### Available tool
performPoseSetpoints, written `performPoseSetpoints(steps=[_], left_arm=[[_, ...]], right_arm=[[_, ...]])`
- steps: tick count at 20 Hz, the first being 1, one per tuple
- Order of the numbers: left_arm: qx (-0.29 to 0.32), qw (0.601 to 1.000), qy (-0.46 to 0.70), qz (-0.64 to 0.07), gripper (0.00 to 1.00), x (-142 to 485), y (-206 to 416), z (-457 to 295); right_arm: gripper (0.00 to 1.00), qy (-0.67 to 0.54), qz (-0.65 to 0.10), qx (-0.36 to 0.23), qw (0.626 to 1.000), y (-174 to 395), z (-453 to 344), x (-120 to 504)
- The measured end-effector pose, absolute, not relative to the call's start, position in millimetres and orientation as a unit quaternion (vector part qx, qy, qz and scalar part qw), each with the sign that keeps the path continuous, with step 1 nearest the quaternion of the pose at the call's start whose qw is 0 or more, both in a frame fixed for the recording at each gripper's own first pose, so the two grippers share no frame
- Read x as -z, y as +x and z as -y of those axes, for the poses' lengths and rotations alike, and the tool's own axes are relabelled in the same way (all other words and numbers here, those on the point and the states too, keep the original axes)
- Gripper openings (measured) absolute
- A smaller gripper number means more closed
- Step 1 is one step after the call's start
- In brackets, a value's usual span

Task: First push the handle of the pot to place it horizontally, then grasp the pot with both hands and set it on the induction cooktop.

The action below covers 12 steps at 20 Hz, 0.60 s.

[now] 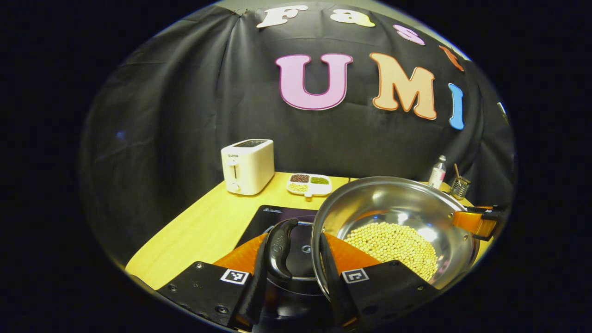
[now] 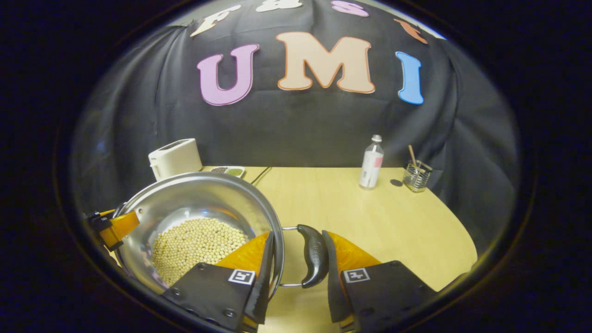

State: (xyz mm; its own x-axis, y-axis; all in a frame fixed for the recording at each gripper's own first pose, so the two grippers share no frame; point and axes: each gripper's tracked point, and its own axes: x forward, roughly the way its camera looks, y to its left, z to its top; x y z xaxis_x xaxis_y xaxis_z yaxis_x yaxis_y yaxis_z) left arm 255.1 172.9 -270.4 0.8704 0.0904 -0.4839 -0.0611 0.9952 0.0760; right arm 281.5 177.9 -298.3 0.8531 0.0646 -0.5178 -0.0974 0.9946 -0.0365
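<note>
- The left tongs are sitting at 6 o'clock in the left gripper view, their two fingers closing around the near black curved side handle of the round stainless-steel pot; one finger is lying outside the handle, the other just inside the pot's rim.
- The right tongs are doing the same in the right gripper view: one finger is reaching inside the rim, the other is resting against the outer face of the opposite black handle. Whether each finger is pressing hard I cannot tell, but both pairs are narrowed onto handle and rim.
- The pot is holding a layer of pale yellow round beans across its bottom.
- In the left gripper view the pot is hanging over the flat black induction cooktop, which is showing at 7 o'clock from the pot; whether the base is touching it I cannot tell.
- The right tongs are also showing far off at 3 o'clock in the left gripper view.
- On the yellow wooden surface, a white toaster is standing at 10 o'clock from the pot, with a white divided dish of grains just beside it.
- A clear plastic bottle and a small glass holding sticks are standing toward 1 o'clock in the right gripper view.
</note>
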Motion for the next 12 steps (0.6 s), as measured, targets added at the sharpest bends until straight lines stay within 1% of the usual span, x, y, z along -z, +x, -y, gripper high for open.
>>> performPoseSetpoints(steps=[1,2,7,11,12], left_arm=[[-0.041,0.966,0.030,-0.253,0.58,272.1,258.8,-182.7],[-0.043,0.965,0.031,-0.255,0.58,274.3,260.5,-192.0],[-0.042,0.963,0.026,-0.266,0.59,282.3,276.3,-228.8],[-0.035,0.960,0.041,-0.274,0.57,288.1,288.7,-257.1],[-0.033,0.960,0.045,-0.274,0.60,288.2,291.5,-262.8]], right_arm=[[0.49,-0.031,-0.272,-0.045,0.961,283.1,-188.4,301.3],[0.54,-0.029,-0.276,-0.045,0.960,285.2,-198.4,305.7],[0.54,-0.036,-0.284,-0.036,0.957,288.5,-237.2,314.1],[0.54,-0.032,-0.287,-0.036,0.957,290.3,-265.8,324.2],[0.50,-0.036,-0.282,-0.034,0.958,292.4,-271.9,324.1]])
